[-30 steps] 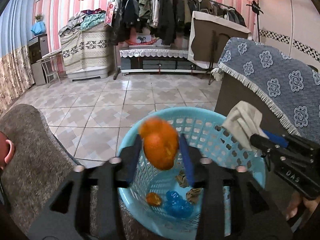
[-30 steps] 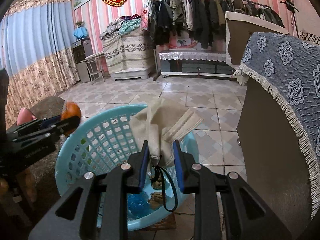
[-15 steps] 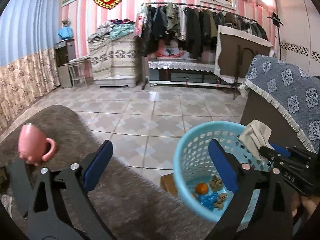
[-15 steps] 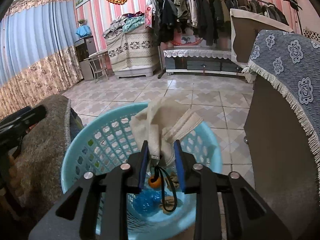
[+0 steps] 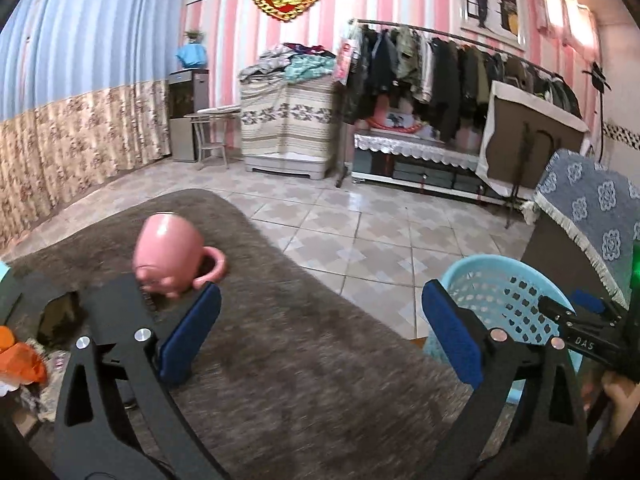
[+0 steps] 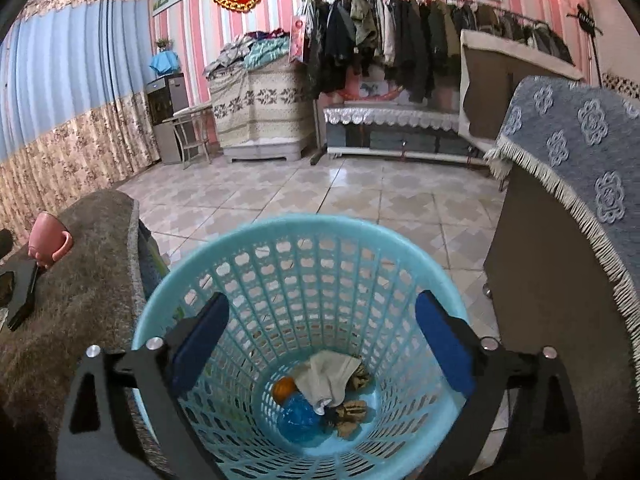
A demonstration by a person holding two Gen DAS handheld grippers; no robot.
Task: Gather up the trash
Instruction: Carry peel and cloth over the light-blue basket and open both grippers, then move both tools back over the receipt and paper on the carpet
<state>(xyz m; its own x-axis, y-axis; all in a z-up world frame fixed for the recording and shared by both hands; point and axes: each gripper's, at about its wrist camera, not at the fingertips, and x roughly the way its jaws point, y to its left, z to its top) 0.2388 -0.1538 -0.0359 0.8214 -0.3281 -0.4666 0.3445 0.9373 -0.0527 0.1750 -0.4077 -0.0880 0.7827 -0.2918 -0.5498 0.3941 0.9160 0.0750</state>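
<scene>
The right gripper (image 6: 320, 340) hangs over the light blue basket (image 6: 240, 248), jaws spread wide and empty. At the basket's bottom lie a beige cloth (image 6: 326, 376), an orange fruit (image 6: 284, 387), a blue wrapper (image 6: 298, 420) and what may be brown scraps. The left gripper (image 5: 320, 332), also spread and empty, hovers over the brown rug (image 5: 300, 360) near a pink mug (image 5: 168, 256)

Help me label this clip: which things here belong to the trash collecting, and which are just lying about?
Part of the job:
- blue basket
- beige cloth, orange peel and blue wrapper in it
- left gripper, right gripper, both open

Just lying about:
- pink mug
- brown rug
- clothes rack
</scene>
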